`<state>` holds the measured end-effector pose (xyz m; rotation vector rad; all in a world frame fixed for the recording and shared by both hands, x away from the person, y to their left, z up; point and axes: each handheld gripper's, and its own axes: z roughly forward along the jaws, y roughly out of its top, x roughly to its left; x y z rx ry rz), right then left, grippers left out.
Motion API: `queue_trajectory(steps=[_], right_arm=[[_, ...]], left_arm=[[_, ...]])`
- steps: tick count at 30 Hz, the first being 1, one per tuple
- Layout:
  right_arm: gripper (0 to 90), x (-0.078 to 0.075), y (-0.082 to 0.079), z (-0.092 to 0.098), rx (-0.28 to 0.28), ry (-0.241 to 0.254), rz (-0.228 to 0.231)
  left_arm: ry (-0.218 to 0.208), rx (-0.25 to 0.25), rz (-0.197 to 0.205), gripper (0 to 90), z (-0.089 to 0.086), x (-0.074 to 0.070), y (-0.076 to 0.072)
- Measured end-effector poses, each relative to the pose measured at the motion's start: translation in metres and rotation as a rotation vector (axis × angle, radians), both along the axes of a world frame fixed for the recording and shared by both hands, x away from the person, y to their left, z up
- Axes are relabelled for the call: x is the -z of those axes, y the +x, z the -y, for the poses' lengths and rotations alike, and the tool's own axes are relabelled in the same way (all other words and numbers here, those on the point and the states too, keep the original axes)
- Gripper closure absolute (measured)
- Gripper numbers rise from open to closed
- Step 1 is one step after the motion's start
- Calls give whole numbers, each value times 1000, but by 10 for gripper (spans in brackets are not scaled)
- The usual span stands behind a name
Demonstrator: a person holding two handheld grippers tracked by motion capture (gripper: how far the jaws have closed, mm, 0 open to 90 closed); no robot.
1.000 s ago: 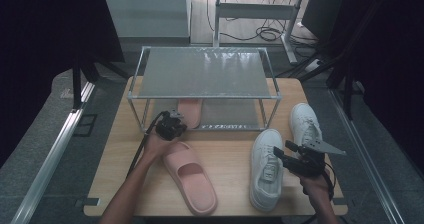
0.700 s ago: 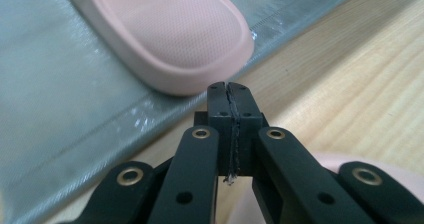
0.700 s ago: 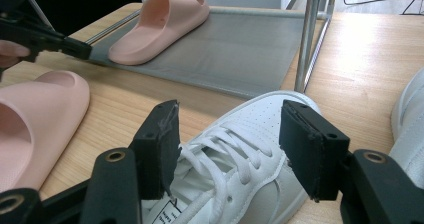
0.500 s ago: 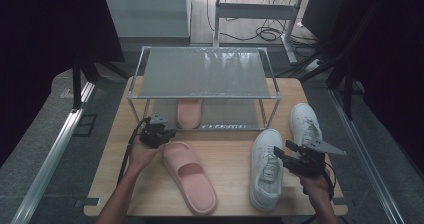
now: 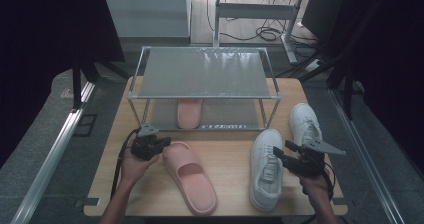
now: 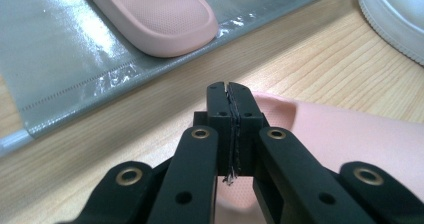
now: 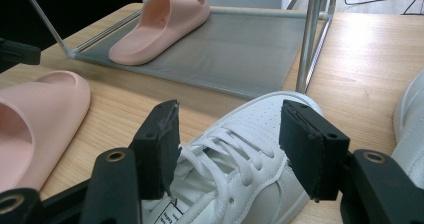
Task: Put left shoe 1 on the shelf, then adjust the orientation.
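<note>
High view: one pink slipper (image 5: 189,112) lies on the rack's (image 5: 205,74) lower shelf at twelve o'clock; its mate (image 5: 190,176) lies on the table, the left gripper (image 5: 161,144) at its ten o'clock. Left gripper view: jaws shut, empty. Right gripper view: jaws open over a white sneaker (image 7: 235,164). Next, likely, opening to grasp the mate.

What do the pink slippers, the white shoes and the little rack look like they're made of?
Pink slipper: likely soft moulded foam, matte, one piece with a fine dotted footbed. White shoe: smooth leather-like upper, perforated toe, laces. Rack: thin shiny metal tubes, with grey glossy sheet shelves.
</note>
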<state>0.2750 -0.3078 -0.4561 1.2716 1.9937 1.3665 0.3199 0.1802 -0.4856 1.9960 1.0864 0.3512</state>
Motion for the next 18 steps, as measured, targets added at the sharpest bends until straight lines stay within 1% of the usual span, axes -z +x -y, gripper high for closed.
queue_trajectory(steps=[1, 4, 6, 14, 18], right_arm=[[413, 0, 0, 0, 0, 0, 1], [414, 0, 0, 0, 1, 3, 3], [414, -1, 0, 0, -1, 3, 4], [414, 0, 0, 0, -1, 0, 3], [413, -1, 0, 0, -1, 0, 5]], left_arm=[[-9, -5, 1, 891, -1, 0, -2], [-3, -10, -1, 889, -4, 0, -6], [-10, -16, -2, 887, -6, 0, -8], [-5, -21, -1, 884, -13, 0, -21], [-12, -27, -1, 884, -18, 0, -28]])
